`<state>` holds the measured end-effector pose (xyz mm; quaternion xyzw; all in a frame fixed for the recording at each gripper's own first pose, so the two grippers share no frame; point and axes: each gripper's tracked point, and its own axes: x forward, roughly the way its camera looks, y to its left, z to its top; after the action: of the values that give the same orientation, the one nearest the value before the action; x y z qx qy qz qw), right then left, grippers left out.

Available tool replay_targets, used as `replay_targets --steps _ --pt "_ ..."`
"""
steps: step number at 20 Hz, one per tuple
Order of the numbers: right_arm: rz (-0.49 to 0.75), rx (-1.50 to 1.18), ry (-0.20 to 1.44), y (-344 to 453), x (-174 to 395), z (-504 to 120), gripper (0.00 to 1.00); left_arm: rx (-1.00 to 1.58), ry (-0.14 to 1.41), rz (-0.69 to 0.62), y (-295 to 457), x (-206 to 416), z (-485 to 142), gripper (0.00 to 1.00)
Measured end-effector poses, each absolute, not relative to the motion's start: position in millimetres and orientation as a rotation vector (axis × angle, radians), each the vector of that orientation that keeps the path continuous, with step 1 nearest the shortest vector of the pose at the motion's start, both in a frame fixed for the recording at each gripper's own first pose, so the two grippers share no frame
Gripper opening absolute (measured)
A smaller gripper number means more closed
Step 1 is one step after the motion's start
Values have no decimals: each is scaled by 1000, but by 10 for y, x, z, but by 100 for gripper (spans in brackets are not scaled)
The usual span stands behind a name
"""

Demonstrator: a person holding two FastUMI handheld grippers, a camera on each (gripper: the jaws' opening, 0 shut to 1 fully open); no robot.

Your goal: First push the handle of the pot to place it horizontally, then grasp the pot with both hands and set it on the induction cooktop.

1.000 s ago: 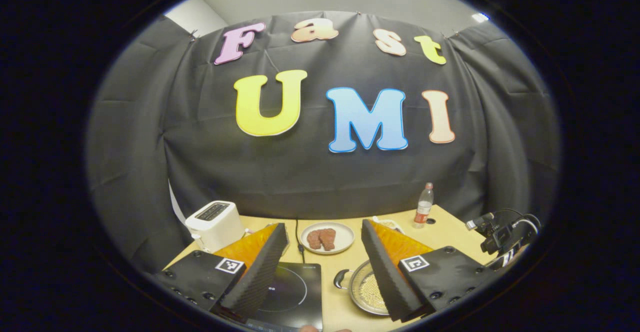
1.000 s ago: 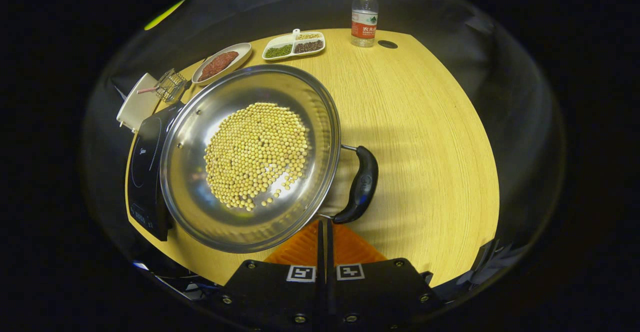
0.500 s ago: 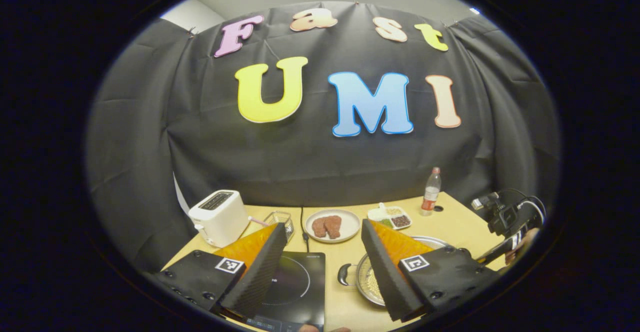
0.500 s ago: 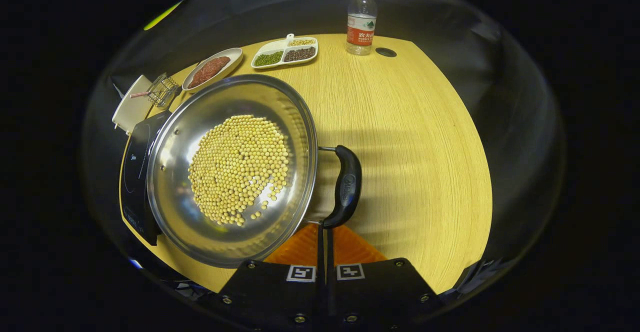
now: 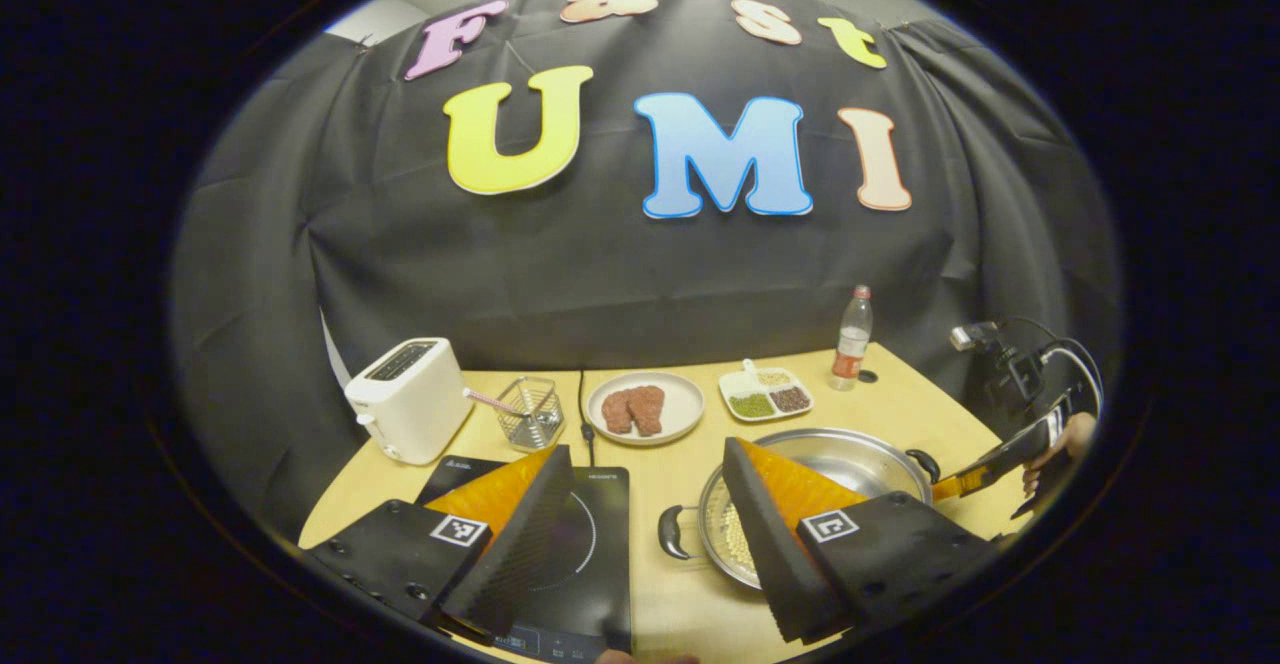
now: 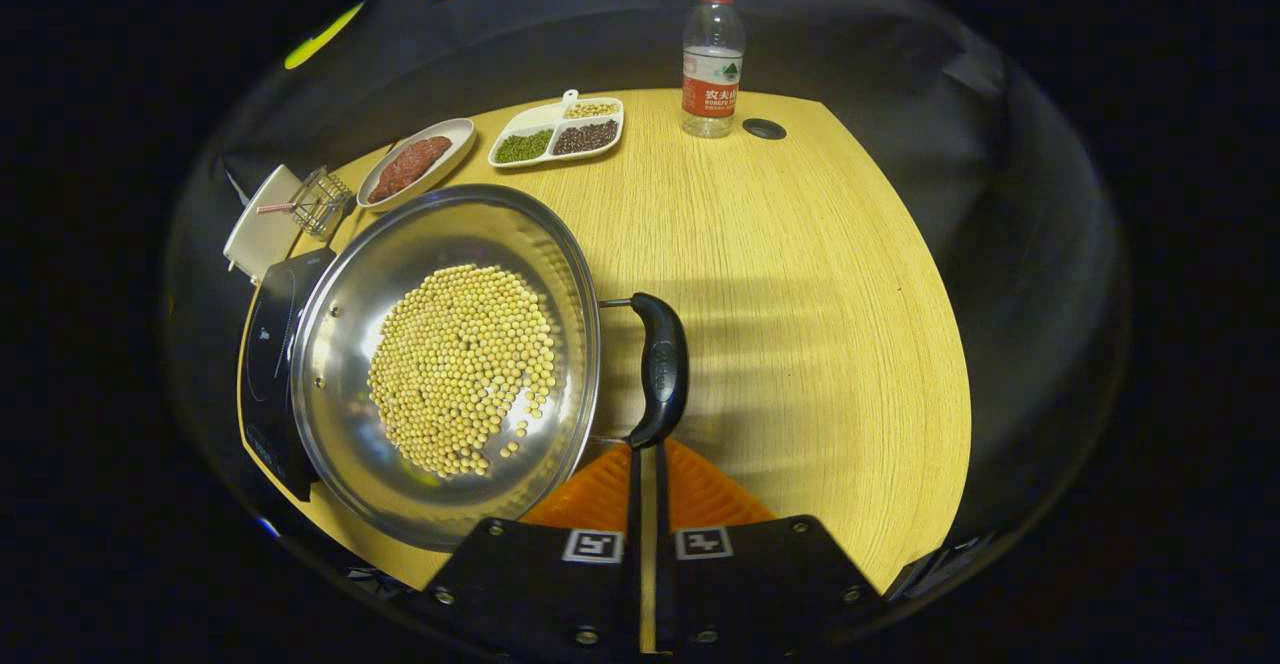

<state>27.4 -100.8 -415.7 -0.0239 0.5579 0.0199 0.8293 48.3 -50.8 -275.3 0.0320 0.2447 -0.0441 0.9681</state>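
A steel pot (image 6: 340, 344) holding soybeans (image 6: 455, 379) stands on the wooden table (image 6: 800, 274), its left rim over the edge of the black induction cooktop (image 6: 268, 344). My right gripper (image 6: 648, 452) is shut with nothing in it, its tips touching the lower end of the pot's black side handle (image 6: 660, 369). In the left gripper view my left gripper (image 5: 645, 456) hangs open above the table, between the cooktop (image 5: 595, 544) and the pot (image 5: 850, 454). Its right finger hides part of the pot. The pot's other handle (image 5: 670, 532) points toward the cooktop. The right gripper (image 5: 985, 466) shows at the pot's far side.
Along the back stand a white toaster (image 5: 405, 409), a wire basket (image 5: 528, 412), a plate of meat (image 5: 645, 407), a divided dish of beans (image 5: 765, 394) and a water bottle (image 5: 850, 339). Bare table lies right of the pot (image 6: 820, 344). A hand (image 5: 1075, 436) holds the right gripper.
The pot has turned; its black handle swung left in the right gripper view with the shut tips against it. The left gripper view has tipped down, showing more table.
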Motion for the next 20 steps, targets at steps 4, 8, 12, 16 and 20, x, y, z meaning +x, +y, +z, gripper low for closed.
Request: replay_targets --steps 4,8,12,16,20 --pt "5 -81 1069 -1200 267 -3889 78 48 565 -136 -646 504 -3074 95" --pt "17 -53 900 -1134 416 -3559 97 42 657 -159 -725 542 -3468 98" --pt "25 -29 885 -1055 498 -3612 97 23 756 -172 -777 630 -3873 100" --pt "11 -1 917 -1035 595 -3804 97 67 828 -199 -770 699 -4201 98" --pt "10 -2 919 -1013 721 -3960 97 102 890 -207 -787 767 -4518 100"
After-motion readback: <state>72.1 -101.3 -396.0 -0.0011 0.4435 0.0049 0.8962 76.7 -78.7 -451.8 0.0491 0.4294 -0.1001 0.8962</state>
